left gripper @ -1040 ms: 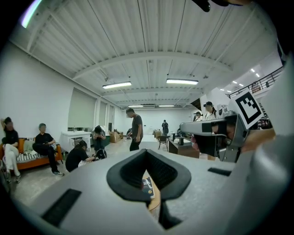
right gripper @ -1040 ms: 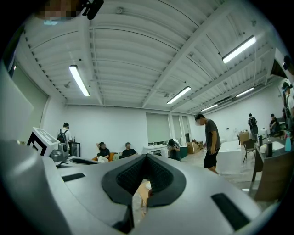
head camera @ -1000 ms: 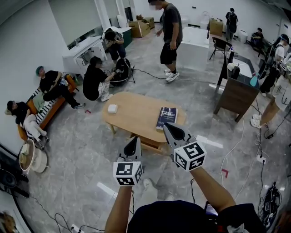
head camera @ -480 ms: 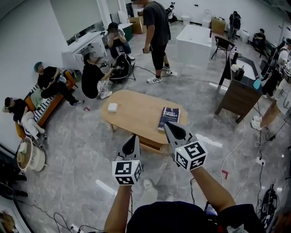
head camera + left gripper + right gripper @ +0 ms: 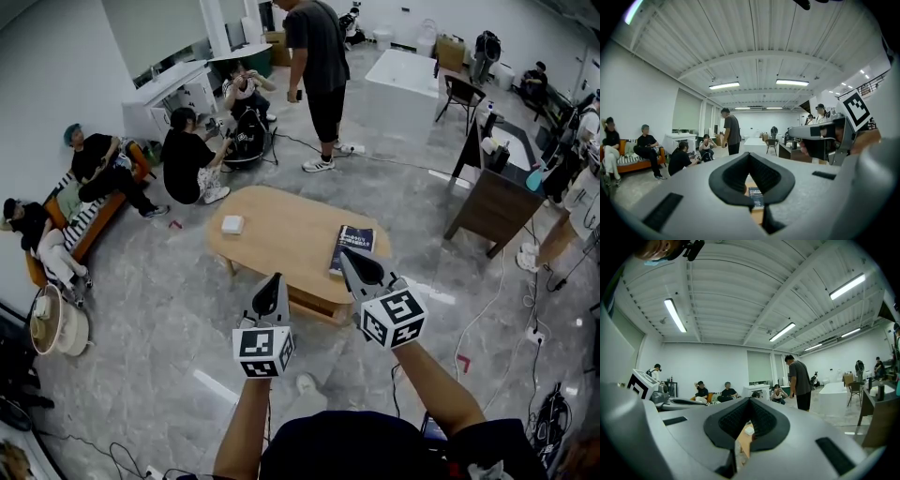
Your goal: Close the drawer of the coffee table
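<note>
- Head view: coffee table (image 5: 281, 234) on the grey floor (image 5: 169, 309) ahead of the person, with a dark book (image 5: 350, 249) and a small white box (image 5: 232, 224) on its top. Its drawer (image 5: 314, 305) juts out below the near edge, toward the person; its inside is too small to make out. The left gripper (image 5: 276, 281) and the right gripper (image 5: 348, 258) hang in the air short of the table and touch nothing. Each claw tapers to a single point. The right one's tip overlaps the book's near end in the picture.
- Left gripper view: the jaws meet at their tips with nothing between them. The gap lower down shows the book and a strip of tabletop. The drawer is hidden behind the jaws. The right gripper's marker cube (image 5: 855, 108) shows at the right, and a standing person (image 5: 731, 133) stands beyond.
- Right gripper view: these jaws are likewise tip to tip and empty. Their gap shows the white box and the table's edge, but neither the book nor the drawer. Seated people (image 5: 726, 392) line the far wall.
</note>
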Demonstrator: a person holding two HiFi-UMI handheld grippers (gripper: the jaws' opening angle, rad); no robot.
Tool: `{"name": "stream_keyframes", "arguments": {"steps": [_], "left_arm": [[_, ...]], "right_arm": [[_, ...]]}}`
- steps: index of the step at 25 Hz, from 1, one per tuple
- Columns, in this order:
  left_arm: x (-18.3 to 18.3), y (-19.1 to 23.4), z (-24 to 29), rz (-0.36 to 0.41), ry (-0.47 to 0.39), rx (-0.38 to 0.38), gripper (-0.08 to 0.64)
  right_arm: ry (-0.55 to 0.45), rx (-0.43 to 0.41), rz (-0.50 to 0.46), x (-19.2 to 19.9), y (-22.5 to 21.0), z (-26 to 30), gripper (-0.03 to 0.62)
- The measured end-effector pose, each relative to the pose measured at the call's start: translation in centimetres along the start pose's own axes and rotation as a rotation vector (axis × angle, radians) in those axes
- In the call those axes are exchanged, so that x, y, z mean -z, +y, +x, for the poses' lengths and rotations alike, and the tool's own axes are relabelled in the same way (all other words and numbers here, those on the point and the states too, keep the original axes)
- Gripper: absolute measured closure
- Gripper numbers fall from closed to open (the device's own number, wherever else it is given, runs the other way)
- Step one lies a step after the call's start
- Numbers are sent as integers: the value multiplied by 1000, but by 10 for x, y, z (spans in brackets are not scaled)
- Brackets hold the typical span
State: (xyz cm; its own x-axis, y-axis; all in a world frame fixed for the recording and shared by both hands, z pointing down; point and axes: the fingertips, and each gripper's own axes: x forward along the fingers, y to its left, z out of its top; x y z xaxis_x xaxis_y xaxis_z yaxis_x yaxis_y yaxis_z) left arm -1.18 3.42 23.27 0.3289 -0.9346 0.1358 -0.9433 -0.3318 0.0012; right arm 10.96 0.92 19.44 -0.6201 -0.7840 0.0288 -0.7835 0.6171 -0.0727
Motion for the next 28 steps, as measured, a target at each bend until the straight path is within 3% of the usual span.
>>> {"name": "stream_keyframes", "arguments": {"steps": [4, 11, 28], "left_arm": [[-4, 23, 10, -59, -8, 3, 561], [-12, 51, 27, -42, -23, -6, 562], [-12, 118, 63, -45, -32, 68, 561]], "right_arm": [[12, 4, -3, 0, 2, 22, 581], [24, 27, -13, -4, 0, 51, 580], [42, 61, -25, -6, 15, 128, 580]]}}
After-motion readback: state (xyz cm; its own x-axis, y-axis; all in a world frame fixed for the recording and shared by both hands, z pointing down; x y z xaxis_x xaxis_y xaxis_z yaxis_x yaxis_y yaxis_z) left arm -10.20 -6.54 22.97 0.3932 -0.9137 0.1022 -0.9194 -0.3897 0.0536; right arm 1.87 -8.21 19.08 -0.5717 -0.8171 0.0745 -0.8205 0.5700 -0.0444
